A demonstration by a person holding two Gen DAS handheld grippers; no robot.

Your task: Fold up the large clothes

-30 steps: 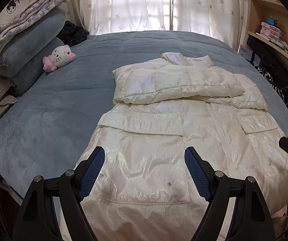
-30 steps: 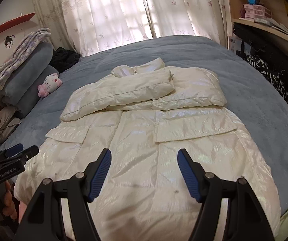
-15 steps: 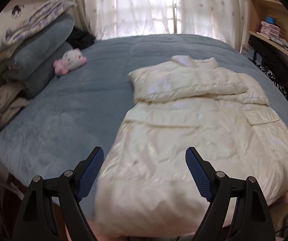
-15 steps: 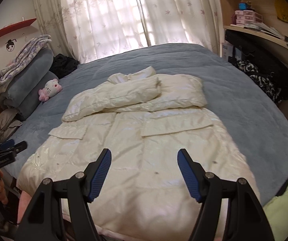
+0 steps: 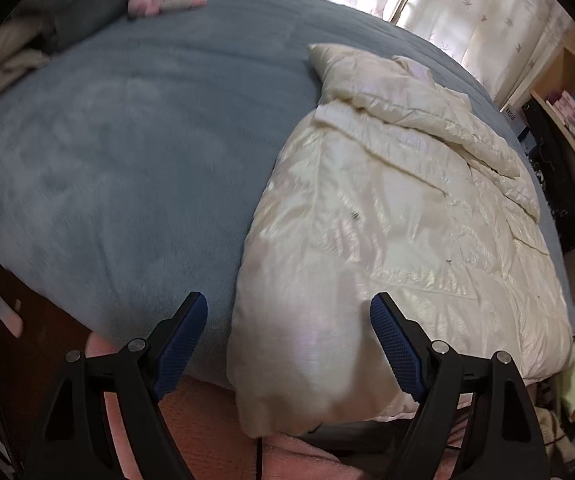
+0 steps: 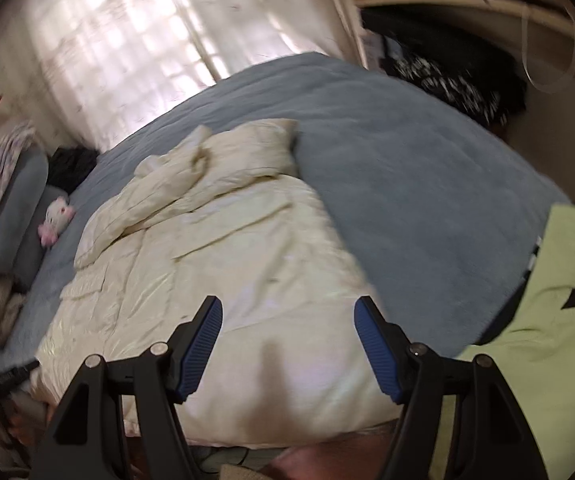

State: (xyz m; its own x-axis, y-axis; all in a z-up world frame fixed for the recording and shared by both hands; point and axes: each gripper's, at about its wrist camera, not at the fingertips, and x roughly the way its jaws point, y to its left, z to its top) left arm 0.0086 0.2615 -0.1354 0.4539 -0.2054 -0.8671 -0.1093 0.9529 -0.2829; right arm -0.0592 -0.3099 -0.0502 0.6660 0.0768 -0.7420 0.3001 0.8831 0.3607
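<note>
Although the sleeves (image 5: 427, 120) of the cream puffer coat (image 5: 367, 232) are already laid crosswise over its chest, the long body is not yet folded, so I judge the task roughly at its middle: the hem has to be brought up toward the collar, perhaps more than once.

On the left, the left tongs (image 5: 287, 344) stand spread and hold nothing, poised over the coat's near left hem corner. The coat lies flat on the blue-grey bed (image 5: 127, 160), toward the bed's right half in the left view, its hem hanging a little over the near edge.

Its long axis runs from that near edge away toward the curtained window, collar (image 6: 203, 140) at the far end, hem nearest.

On the right, the right tongs (image 6: 287, 344) are likewise spread and empty, over the right hem corner.
</note>
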